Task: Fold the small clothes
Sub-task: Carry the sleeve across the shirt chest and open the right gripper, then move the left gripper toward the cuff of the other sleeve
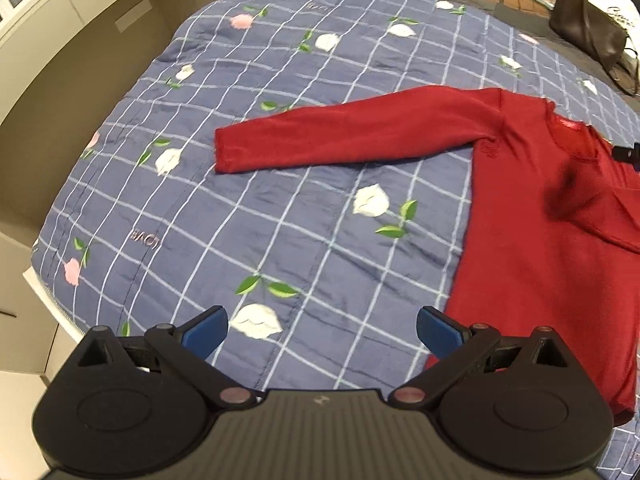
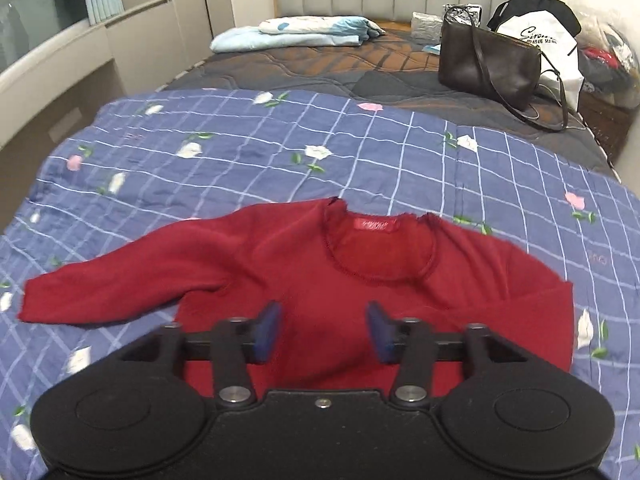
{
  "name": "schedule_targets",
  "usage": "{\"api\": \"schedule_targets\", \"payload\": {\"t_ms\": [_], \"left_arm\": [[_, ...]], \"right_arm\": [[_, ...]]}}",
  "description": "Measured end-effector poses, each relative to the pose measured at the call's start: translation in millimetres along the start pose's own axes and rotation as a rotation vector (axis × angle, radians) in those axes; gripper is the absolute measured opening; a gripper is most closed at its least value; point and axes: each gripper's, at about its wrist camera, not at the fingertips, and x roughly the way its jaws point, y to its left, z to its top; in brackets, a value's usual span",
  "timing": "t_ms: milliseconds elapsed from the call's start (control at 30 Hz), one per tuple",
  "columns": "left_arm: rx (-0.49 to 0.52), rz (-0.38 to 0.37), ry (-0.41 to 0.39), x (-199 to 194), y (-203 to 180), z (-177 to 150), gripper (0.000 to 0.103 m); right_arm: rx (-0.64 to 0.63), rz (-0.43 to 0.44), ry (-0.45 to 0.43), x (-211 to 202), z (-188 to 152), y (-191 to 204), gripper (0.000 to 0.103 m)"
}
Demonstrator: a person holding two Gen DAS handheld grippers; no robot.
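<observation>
A small red long-sleeved sweater point(image 2: 304, 272) lies flat on a blue checked quilt point(image 2: 248, 160), neck opening and red label facing the headboard. Its left sleeve point(image 1: 344, 136) stretches out straight to the side; the right sleeve is folded in over the body. My left gripper point(image 1: 322, 330) hovers open over bare quilt, just left of the sweater's point(image 1: 540, 240) lower hem, holding nothing. Above the sweater's chest my right gripper point(image 2: 323, 330) is open too, its blue pads apart with no cloth between them.
A dark brown shoulder bag point(image 2: 488, 64) and a black-and-white sack point(image 2: 548, 40) sit at the far right of the bed. Folded light blue bedding point(image 2: 296, 32) lies by the headboard. A beige wall and ledge point(image 1: 80, 52) border the bed's left edge.
</observation>
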Motion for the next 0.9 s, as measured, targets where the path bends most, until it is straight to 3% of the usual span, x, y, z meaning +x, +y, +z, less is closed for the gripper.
{"api": "schedule_targets", "payload": {"t_ms": [167,233,467,600,900], "left_arm": [[0.021,-0.025,-0.022,-14.6,-25.3,-3.5,0.103],[0.021,-0.033,-0.026,-20.9,-37.1,-8.9,0.103],[0.016,-0.055,-0.014,-39.3,-78.6,-40.1,0.103],[-0.001,-0.056,-0.013,-50.9,-96.5,-62.4,0.103],[-0.124,0.031,0.017,-72.2,-96.9,-109.0,0.103]], "right_arm": [[0.094,0.016,-0.026,-64.3,-35.6,-17.1,0.094],[0.157,0.012,-0.033,-92.8,-55.2,-27.8,0.102],[0.277,-0.015,0.035,-178.8,-130.7,-64.2,0.102],[0.334,-0.004,0.078,-207.7,-168.7,-79.6,0.102],[0.213,0.090,0.162,-212.3,-189.9,-84.7,0.102]]}}
